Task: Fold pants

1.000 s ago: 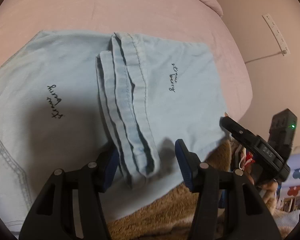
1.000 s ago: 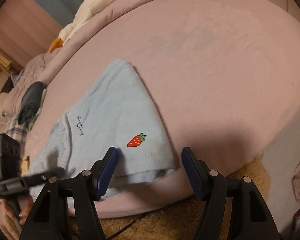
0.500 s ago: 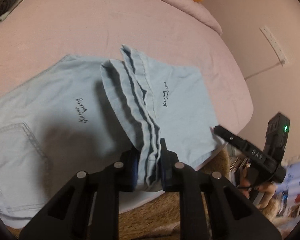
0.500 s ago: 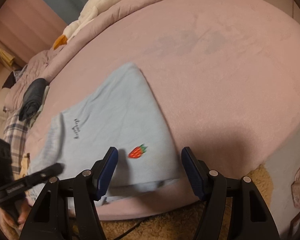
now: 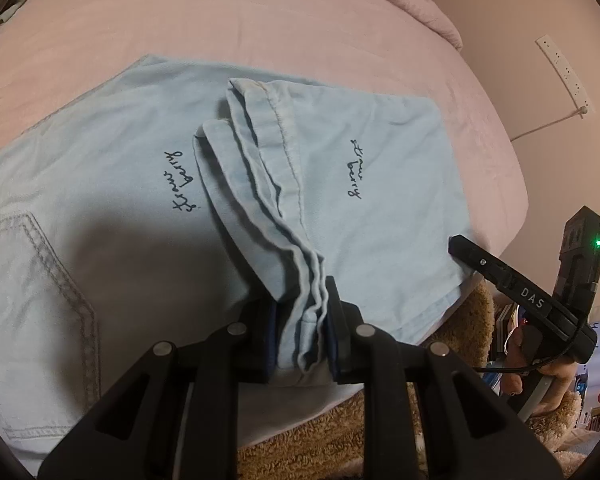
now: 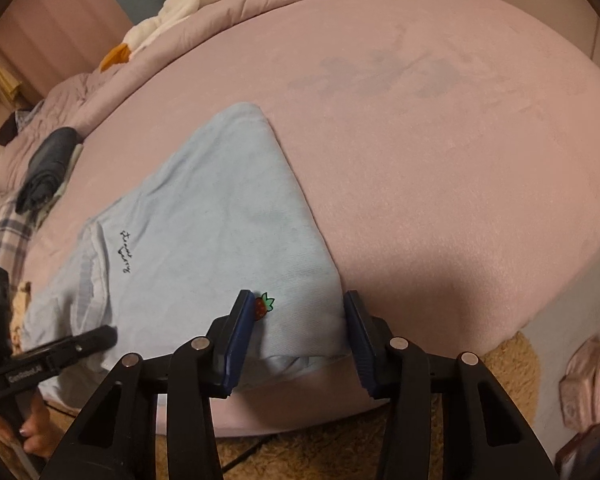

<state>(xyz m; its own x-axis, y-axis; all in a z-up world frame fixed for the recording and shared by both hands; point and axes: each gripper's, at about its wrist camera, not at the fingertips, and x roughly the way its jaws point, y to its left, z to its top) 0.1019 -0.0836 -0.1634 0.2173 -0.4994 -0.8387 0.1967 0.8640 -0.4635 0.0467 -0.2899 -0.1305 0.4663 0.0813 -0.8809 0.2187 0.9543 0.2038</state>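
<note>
Light blue pants [image 5: 112, 200] lie folded on a pink bed [image 5: 260, 20], with black "strawberry" script on them. My left gripper [image 5: 302, 320] is shut on the stacked leg hems [image 5: 276, 184] at the near edge of the bed. In the right wrist view the pants [image 6: 220, 208] show a small red strawberry patch [image 6: 263, 306]. My right gripper [image 6: 296, 332] is open, its jaws on either side of the pants' near corner by the patch. The right gripper also shows at the right of the left wrist view [image 5: 512, 288], the left gripper at the left of the right wrist view [image 6: 52, 356].
A brown shaggy rug [image 6: 512, 364] lies below the bed edge. A rolled dark garment [image 6: 46, 168] and a plaid cloth [image 6: 8, 228] lie at the far left of the bed. A white and orange plush [image 6: 172, 12] sits at the back. A power strip [image 5: 564, 68] hangs on the wall.
My left gripper closed on the stacked leg hems. My right gripper moved forward over the pants' corner, so the strawberry patch now sits between its jaws.
</note>
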